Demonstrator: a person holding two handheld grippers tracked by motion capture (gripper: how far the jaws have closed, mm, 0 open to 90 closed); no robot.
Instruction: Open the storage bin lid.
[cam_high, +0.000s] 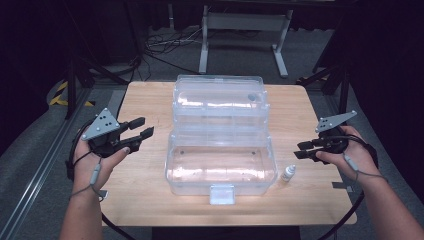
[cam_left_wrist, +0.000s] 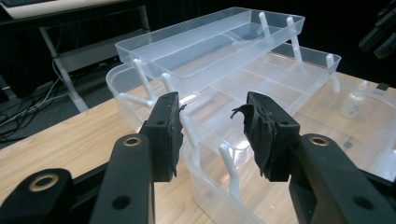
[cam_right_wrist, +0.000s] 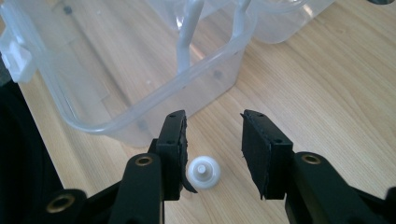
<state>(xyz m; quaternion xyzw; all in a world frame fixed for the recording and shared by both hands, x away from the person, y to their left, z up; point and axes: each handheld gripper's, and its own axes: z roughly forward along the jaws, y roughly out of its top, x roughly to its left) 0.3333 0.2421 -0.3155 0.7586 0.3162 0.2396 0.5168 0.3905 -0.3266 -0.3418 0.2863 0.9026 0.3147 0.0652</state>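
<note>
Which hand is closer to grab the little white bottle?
The right. The right gripper hangs just above the small bottle, fingers open around it. The left gripper sits across the clear box, far from the bottle.

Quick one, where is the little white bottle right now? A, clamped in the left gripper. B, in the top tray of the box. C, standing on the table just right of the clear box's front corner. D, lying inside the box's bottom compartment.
C: the small white bottle stands upright on the wooden table, outside the clear box, by its front right corner.
</note>
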